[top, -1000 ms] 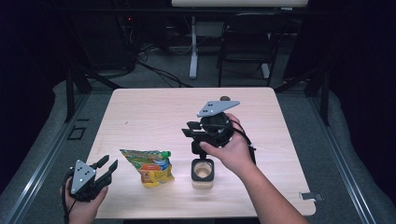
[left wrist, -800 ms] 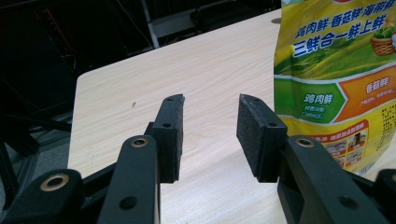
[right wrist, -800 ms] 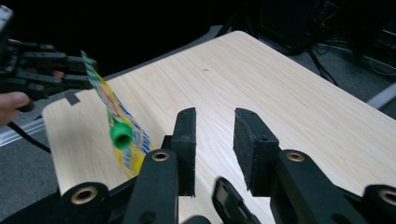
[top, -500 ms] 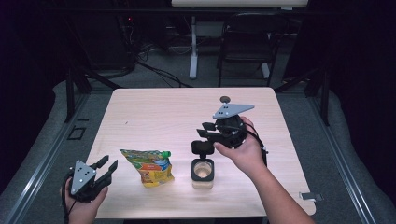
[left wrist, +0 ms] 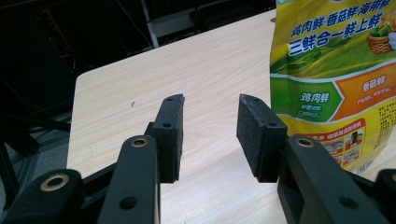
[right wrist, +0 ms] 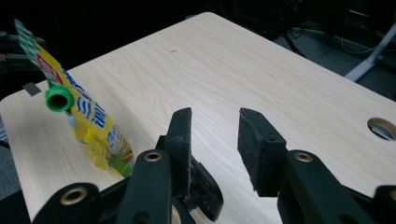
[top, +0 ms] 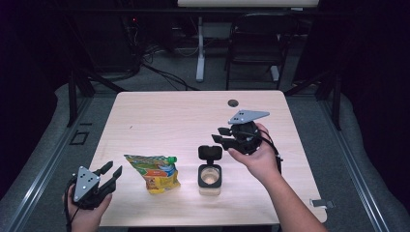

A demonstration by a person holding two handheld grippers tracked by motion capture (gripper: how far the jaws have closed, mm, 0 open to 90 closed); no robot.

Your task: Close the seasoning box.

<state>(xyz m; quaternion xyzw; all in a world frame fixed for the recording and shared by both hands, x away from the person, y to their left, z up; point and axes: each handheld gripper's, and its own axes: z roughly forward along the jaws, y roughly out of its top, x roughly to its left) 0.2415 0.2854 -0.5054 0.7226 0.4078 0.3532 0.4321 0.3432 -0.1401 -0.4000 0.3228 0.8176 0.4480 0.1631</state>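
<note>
A yellow-green spouted pouch (top: 154, 171) lies on the table's front left, with its green cap (right wrist: 58, 98) toward the middle. Right of it stands a small clear container (top: 210, 178) whose black flip lid (top: 210, 152) is raised. My right gripper (top: 217, 135) hovers just right of that lid, pointing left. Its jaws have just been opening and nothing sits between them (right wrist: 212, 114); the lid's black edge (right wrist: 205, 186) shows below them. My left gripper (top: 112, 169) rests at the front left corner, open and empty (left wrist: 210, 100), with the pouch (left wrist: 327, 70) off to its right.
The light wooden table (top: 193, 116) has a round cable hole (top: 233, 103) near its back edge. Beyond the table stand a dark chair (top: 256, 43) and a white stand leg (top: 199, 53), with cables on the floor.
My right gripper has moved right and slightly down, away from above the container, and its jaws stand wider. The left gripper has kept still.
</note>
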